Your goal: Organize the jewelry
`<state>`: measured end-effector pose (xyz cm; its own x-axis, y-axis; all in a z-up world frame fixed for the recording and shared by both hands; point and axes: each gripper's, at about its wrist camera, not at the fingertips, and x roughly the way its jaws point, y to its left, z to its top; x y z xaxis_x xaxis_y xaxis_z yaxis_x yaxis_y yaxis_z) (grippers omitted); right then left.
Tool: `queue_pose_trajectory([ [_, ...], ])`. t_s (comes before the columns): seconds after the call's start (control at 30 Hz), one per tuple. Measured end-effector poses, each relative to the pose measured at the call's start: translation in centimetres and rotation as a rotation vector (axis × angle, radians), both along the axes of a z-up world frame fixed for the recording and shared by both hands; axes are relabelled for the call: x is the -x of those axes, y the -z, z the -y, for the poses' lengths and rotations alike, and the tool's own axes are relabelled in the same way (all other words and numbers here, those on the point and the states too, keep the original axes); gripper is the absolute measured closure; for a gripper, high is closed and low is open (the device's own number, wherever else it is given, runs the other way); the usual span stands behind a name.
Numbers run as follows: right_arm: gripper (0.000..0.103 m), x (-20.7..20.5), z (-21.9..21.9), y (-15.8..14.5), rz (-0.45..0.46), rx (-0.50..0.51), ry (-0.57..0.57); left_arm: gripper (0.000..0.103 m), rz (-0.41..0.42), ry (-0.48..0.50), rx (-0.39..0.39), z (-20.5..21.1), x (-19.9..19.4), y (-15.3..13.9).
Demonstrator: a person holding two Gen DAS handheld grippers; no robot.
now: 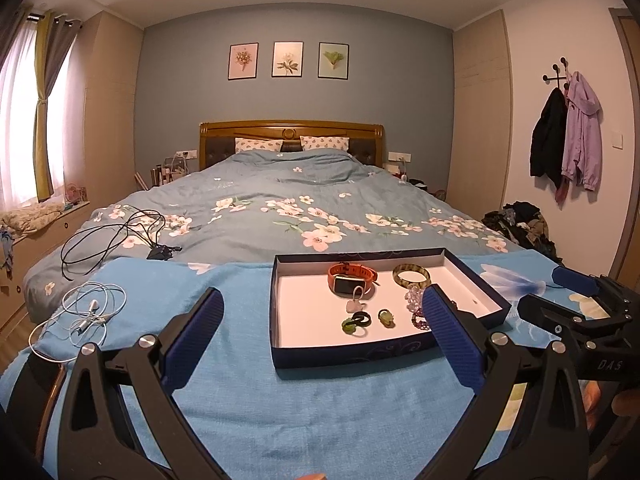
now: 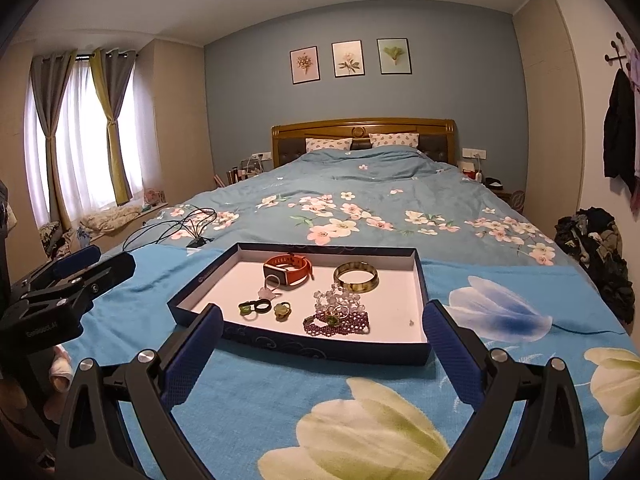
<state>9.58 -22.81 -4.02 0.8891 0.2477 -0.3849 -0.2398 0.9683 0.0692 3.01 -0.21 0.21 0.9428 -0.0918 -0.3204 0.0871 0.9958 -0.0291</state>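
Observation:
A dark blue tray (image 1: 348, 354) (image 2: 320, 350) with a white floor lies on a blue cloth at the foot of the bed. In it are an orange watch (image 1: 352, 278) (image 2: 289, 271), a green bangle (image 1: 411, 275) (image 2: 356, 278), a black ring (image 1: 363, 319) (image 2: 262, 305), a green ring (image 1: 386, 317) (image 2: 283, 311) and purple beads (image 2: 336, 325). My left gripper (image 1: 320, 312) is open, just short of the tray's near wall. My right gripper (image 2: 322, 326) is open too, at the tray's near edge. Each gripper shows at the side of the other view: the right gripper (image 1: 576, 300), the left gripper (image 2: 80, 272).
White earphones (image 1: 90, 310) lie on the cloth to the left. A black cable (image 1: 108, 236) (image 2: 184, 224) sprawls on the floral duvet (image 1: 304, 204) beyond. A phone (image 1: 44, 372) sits at the cloth's left edge. Clothes are piled on the floor (image 2: 592, 240) at the right.

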Motion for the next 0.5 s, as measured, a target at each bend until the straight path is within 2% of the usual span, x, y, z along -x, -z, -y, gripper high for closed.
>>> queue_pose_trajectory([
  [0.5,0.007,0.70,-0.20,-0.46,0.052,0.008,0.003,0.005,0.041,-0.021,-0.010,-0.38,0.81,-0.51],
])
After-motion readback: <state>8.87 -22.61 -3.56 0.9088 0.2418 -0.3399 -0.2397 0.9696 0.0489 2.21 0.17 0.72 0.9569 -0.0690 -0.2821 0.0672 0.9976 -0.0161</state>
